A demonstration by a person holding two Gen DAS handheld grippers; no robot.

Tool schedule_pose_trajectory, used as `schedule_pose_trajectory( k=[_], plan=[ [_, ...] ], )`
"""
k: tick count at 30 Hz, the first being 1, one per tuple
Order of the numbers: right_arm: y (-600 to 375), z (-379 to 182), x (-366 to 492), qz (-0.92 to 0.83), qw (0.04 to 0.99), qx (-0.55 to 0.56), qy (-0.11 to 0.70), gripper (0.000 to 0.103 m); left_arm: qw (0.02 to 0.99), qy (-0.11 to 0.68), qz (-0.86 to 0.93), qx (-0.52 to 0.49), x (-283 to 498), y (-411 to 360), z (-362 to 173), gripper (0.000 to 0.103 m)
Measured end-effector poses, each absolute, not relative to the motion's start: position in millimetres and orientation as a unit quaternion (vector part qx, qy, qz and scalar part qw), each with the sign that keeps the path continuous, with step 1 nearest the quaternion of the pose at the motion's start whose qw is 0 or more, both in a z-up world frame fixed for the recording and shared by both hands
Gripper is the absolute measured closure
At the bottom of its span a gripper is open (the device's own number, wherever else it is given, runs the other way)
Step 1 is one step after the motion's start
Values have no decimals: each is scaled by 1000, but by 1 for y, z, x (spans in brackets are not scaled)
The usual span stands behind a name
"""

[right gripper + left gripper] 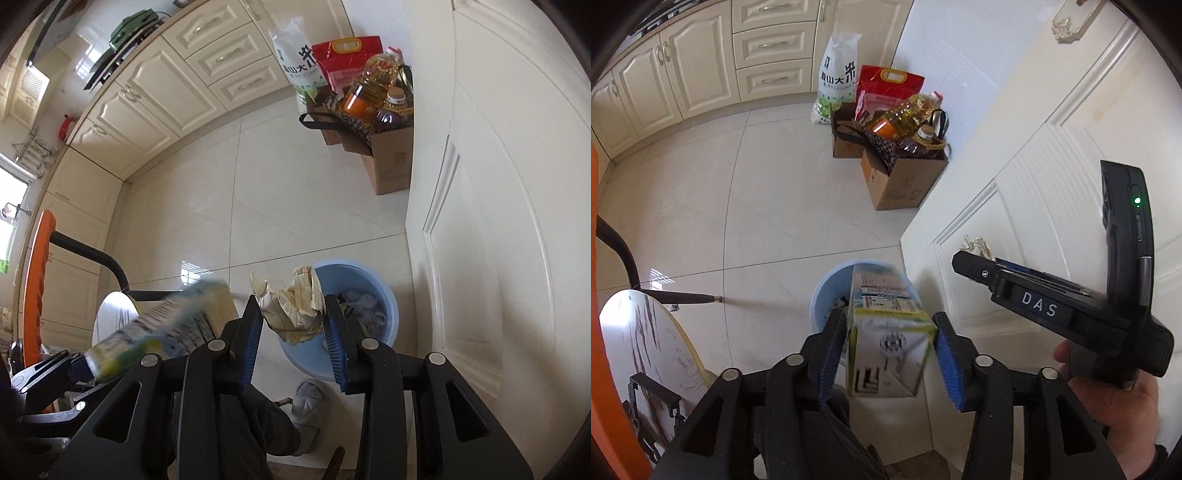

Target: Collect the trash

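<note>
Left tongs (890, 350) stand apart around a printed carton (886, 332) above the blue bin (827, 291). Right tongs (293, 332), marked "DAS", stand slightly apart around crumpled lined paper (291, 306).

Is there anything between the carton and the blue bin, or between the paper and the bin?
Nothing visible is in the way. The carton sits between the left tongs just above the blue bin. The crumpled paper sits between the right tongs over the bin's rim, which already holds some trash.
</note>
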State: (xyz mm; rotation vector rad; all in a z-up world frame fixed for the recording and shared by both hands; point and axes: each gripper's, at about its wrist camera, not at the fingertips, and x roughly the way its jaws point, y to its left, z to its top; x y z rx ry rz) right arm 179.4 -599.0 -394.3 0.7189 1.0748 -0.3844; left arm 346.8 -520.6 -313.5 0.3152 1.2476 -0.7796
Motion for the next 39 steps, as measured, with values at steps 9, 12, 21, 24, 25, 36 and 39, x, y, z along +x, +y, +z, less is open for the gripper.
schedule_pose_trajectory(
  k=[9,12,21,24,25,36,39],
  plan=[
    [-605,-395,177,-198,779,343,486,11,750,546,-342,151,337,-521,-304,18],
    [-602,-388,176,-205,781,336,485,3,759,534,-341,151,327,-514,-296,12],
    [-587,-343,165,-229,800,319,453,0,786,488,-351,144,283,-478,-253,2],
    [-578,-311,160,-231,815,313,430,0,797,464,-362,136,263,-462,-227,2],
    [-573,-298,158,-228,821,312,419,0,803,453,-365,130,257,-454,-217,2],
    [-473,-122,157,-157,913,239,291,0,895,326,-297,62,182,-285,-110,1],
    [-427,-92,165,-126,929,212,275,0,918,303,-249,55,159,-229,-94,1]
  ],
)
